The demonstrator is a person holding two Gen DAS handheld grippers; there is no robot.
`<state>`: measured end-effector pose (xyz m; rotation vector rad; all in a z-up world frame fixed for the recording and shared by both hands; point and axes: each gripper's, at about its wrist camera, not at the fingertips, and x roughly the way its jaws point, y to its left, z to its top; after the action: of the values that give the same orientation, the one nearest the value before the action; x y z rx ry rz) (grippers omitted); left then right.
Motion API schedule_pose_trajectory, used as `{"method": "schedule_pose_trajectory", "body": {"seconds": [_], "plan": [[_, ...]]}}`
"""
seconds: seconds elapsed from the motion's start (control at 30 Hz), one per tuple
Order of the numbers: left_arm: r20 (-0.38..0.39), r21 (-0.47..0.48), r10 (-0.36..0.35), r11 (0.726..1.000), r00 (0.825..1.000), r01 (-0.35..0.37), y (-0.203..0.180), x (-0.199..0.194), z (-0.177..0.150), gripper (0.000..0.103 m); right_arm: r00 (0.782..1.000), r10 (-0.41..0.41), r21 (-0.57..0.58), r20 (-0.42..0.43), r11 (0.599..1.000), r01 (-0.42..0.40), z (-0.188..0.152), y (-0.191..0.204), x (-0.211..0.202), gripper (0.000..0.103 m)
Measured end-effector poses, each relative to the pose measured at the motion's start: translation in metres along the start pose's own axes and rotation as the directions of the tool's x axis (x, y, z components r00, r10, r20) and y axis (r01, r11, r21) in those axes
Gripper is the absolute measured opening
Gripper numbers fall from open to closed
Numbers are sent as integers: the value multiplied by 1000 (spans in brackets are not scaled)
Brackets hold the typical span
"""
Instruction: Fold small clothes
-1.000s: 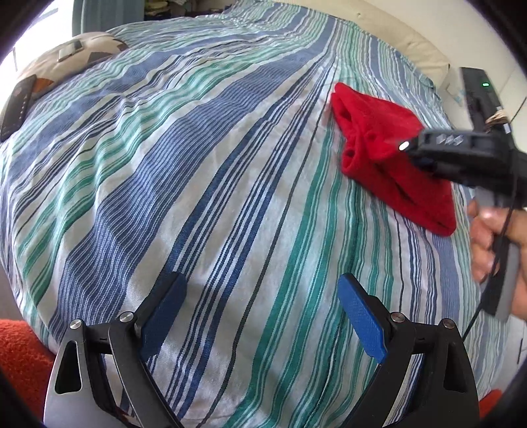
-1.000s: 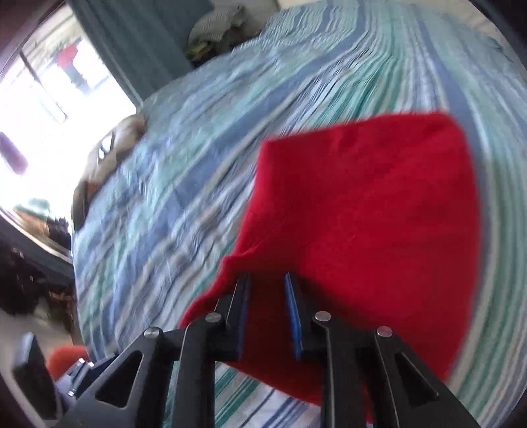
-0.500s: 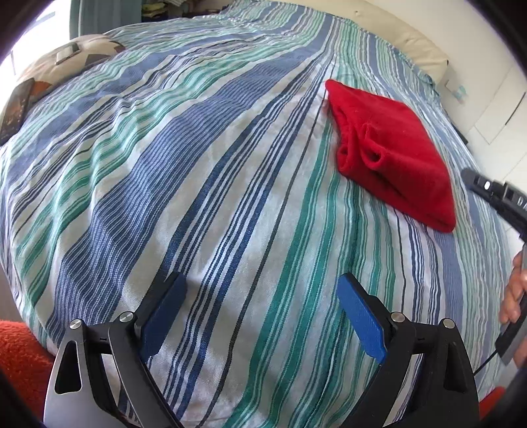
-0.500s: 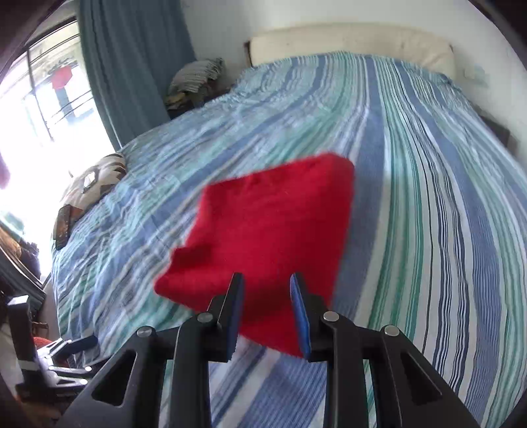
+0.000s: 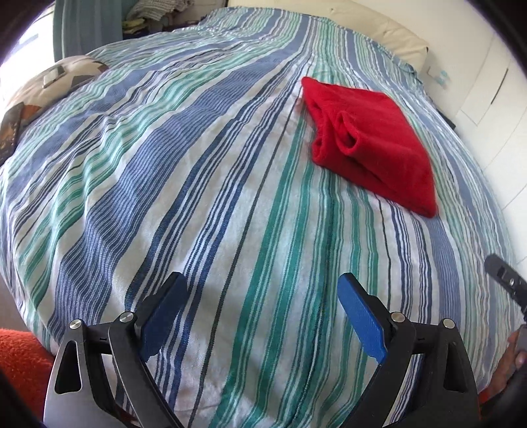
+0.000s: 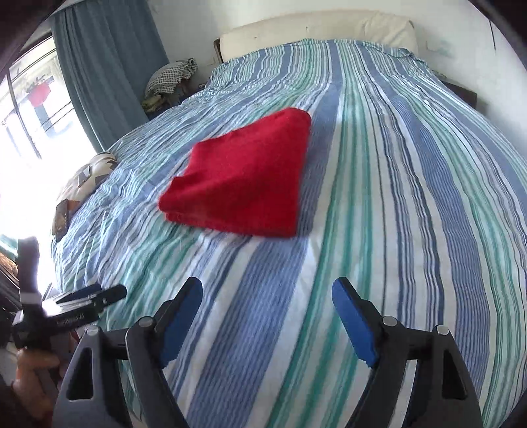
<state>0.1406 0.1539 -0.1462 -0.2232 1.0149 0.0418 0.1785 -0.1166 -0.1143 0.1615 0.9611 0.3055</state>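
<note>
A folded red garment (image 5: 372,145) lies flat on the striped bedspread (image 5: 204,184), up and to the right in the left wrist view. The right wrist view has the same red garment (image 6: 243,184) in the middle, well beyond the fingers. My left gripper (image 5: 263,306) hovers open over bare bedspread near the bed's front edge, with nothing between its blue pads. My right gripper (image 6: 266,316) is opening, its jaws wide apart and with nothing between them, drawn back from the garment. Its black tip (image 5: 504,273) shows at the right edge of the left wrist view.
A patterned cushion (image 5: 49,85) and a dark flat object (image 5: 10,131) lie at the bed's left side. A cream pillow (image 6: 316,29) is at the head. Curtain (image 6: 108,66), window and a clothes heap (image 6: 171,79) stand at the left. Something orange (image 5: 19,359) sits below the bed edge.
The right gripper has let go of the red garment, pulled back toward the bed's near edge and spread its jaws wide. The garment stays folded on the bed. The left gripper has hardly moved.
</note>
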Motion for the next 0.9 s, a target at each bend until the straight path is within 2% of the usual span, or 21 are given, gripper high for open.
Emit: {"method": "schedule_pose_trajectory", "body": {"seconds": [0.17,0.27,0.37,0.43,0.57,0.67,0.7,0.73,0.8,0.9], "plan": [[-1,47,-32,998,999,32,-13,-8,-3,94,999,-20,107,-42,994,24,-32,-28,-14,81],[-18,10,-117,993,993,117,-14,-15,11,94,999,-17,144,-46,989,24,-35,-40,-16,81],[11,-65,-251,966,968,251,-16,-27,46,94,999,-1,150,-34,989,6,-20,-44,-12,81],[24,-62,-301,951,953,301,-26,-29,81,95,1000,13,149,-12,989,-11,-1,-44,-7,81],[-67,58,-307,949,949,311,-65,7,141,97,997,69,152,41,986,-74,56,-42,11,81],[-75,128,-180,974,981,189,-74,54,169,97,991,117,155,57,980,-125,102,-41,35,81],[-93,128,-133,981,987,144,-70,75,176,97,988,144,164,47,975,-150,116,-44,48,85],[-116,112,-118,985,986,132,-64,89,180,97,986,164,172,28,971,-166,125,-47,60,86],[-186,50,-165,983,969,177,-51,116,184,97,981,194,194,-10,963,-189,143,-53,94,86],[-239,47,-206,974,949,223,-53,140,184,97,968,245,198,-55,953,-230,154,-55,141,86]]}}
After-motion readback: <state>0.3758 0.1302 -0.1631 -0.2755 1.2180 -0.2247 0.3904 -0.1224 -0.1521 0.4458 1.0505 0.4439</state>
